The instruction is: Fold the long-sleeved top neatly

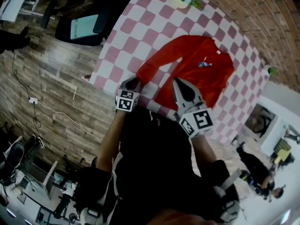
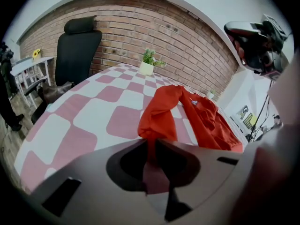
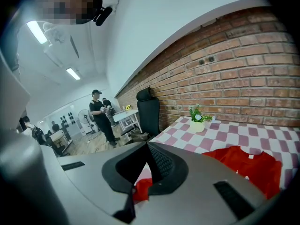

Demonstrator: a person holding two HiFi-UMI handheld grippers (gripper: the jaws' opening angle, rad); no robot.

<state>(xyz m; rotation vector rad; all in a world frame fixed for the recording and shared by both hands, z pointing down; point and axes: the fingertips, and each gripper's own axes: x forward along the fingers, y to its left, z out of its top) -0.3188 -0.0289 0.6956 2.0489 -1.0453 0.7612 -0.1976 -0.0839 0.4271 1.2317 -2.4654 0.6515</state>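
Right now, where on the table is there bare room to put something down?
Most room: the checked cloth left of the red top, out to the edge by the chair. A smaller strip: between the plant and the top's collar. Crowded: the near edge, with the left gripper and right gripper at the top.

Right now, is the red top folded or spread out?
Mostly spread: the red top lies flat on the checked table, body unfolded; only one sleeve is bunched, its end pinched in the left gripper.
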